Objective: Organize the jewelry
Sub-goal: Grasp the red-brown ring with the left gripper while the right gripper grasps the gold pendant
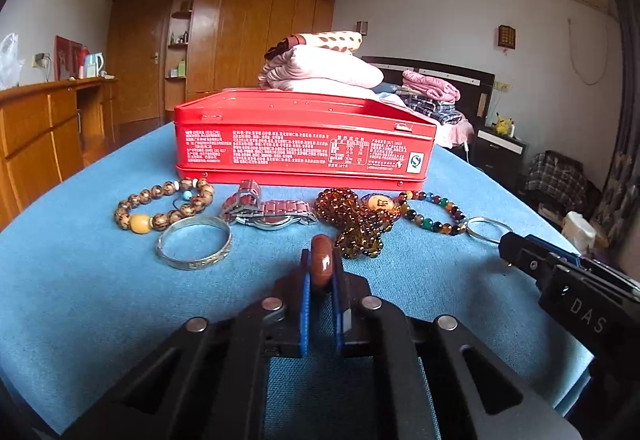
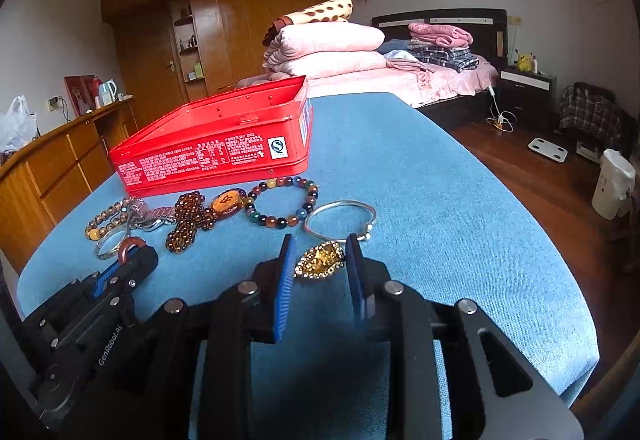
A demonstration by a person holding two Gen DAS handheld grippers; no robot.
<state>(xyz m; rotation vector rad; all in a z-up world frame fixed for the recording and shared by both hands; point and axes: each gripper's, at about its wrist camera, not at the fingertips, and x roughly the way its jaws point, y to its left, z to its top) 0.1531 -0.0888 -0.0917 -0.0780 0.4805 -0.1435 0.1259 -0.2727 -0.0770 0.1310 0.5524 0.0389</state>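
Here the left hand-held gripper (image 1: pixel 322 272) pinches a reddish ring (image 1: pixel 322 260); the right (image 2: pixel 320 264) loosely straddles a gold brooch (image 2: pixel 320 261).

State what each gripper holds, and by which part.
Left gripper: reddish-brown ring, pinched across its flat faces. Right gripper: gold brooch between its fingers; contact unclear.

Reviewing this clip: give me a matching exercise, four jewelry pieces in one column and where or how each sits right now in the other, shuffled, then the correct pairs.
Column one
1. reddish-brown ring
2. gold rhinestone piece
3. engraved silver bangle
4. multicolored bead bracelet

Column two
A. lying on the blue cloth, just in front of the red tin's right corner
B. between the fingers of the right tool
C. clamped upright in the left tool
D. flat on the cloth beside the wooden bead bracelet

Pairs: 1-C, 2-B, 3-D, 4-A
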